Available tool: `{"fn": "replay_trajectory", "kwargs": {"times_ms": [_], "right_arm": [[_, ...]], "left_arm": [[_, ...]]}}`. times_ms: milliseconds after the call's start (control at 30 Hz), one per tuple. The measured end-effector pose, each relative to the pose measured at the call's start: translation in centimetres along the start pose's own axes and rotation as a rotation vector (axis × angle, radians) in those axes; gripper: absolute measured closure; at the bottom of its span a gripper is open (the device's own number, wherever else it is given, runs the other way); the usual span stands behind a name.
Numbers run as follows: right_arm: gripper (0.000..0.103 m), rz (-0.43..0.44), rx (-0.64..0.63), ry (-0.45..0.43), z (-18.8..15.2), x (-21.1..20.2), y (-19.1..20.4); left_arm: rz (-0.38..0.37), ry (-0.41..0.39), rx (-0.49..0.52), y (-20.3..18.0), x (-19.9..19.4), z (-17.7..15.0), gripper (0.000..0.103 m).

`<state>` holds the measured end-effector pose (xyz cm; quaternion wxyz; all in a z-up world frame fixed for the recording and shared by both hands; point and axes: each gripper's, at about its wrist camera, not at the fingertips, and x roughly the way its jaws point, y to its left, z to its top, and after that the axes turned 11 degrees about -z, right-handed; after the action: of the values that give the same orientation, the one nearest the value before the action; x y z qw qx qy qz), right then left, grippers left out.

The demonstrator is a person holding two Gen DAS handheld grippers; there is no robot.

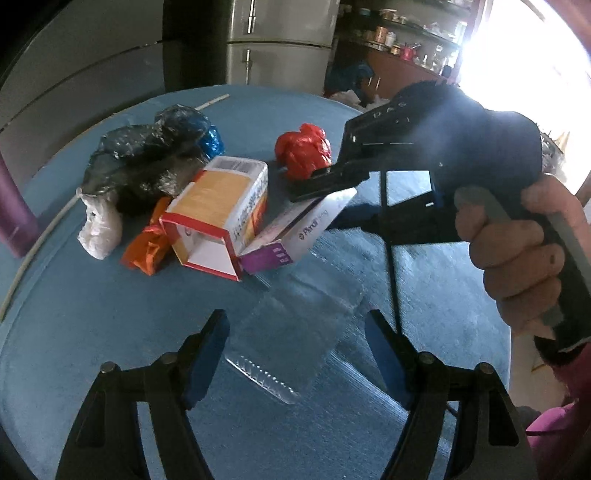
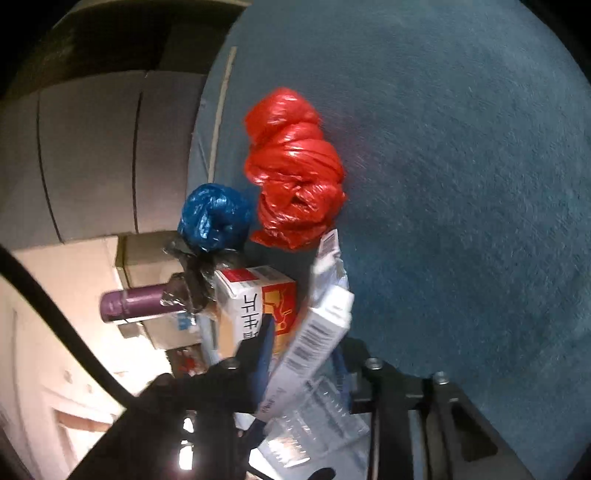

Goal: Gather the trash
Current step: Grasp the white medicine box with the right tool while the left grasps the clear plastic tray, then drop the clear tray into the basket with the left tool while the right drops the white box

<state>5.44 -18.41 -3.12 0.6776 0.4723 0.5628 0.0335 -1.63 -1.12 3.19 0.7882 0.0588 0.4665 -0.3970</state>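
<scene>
Carton (image 1: 291, 236), white and purple, is pinched by the right gripper (image 1: 325, 192) on the blue table (image 1: 110, 314). Red bag (image 1: 303, 151), orange box (image 1: 218, 210), and dark bags (image 1: 147, 158) are left uncollected beside it. Left gripper (image 1: 295, 354) is held open over a clear bag (image 1: 295, 332); nothing is grasped.

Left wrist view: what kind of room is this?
Most likely a home kitchen or dining area. A two-door steel refrigerator stands behind the blue-covered table, and open shelves at the back right hold metal pots and containers.
</scene>
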Motion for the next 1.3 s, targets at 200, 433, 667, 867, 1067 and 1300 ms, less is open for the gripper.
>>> {"fn": "replay_trajectory", "kwargs": {"times_ms": [200, 433, 667, 867, 1067, 1300], "right_arm": [[0.08, -0.022, -0.113, -0.144, -0.8, -3.2, 0.3], [0.085, -0.012, -0.144, -0.191, -2.2, -5.8, -1.7], [0.085, 0.055, -0.163, -0.192, -3.9, -7.3, -2.8], [0.085, 0.103, -0.287, -0.177, -7.2, -7.7, 0.3], [0.085, 0.11, -0.487, -0.081, -13.4, -4.6, 5.5], [0.085, 0.099, -0.762, 0.079, -22.8, 0.7, 11.4]], "left_arm": [[0.01, -0.022, 0.007, -0.7, 0.1, -0.8, 0.041], [0.039, -0.08, -0.095, -1.1, -1.6, -2.7, 0.052], [0.09, -0.171, -0.188, -1.2, -5.3, -5.1, 0.053], [0.288, -0.234, -0.262, -2.1, -10.5, -7.8, 0.053], [0.535, -0.259, -0.372, -2.8, -17.0, -13.2, 0.053], [0.679, -0.332, -0.625, -1.0, -24.8, -23.2, 0.052]]}}
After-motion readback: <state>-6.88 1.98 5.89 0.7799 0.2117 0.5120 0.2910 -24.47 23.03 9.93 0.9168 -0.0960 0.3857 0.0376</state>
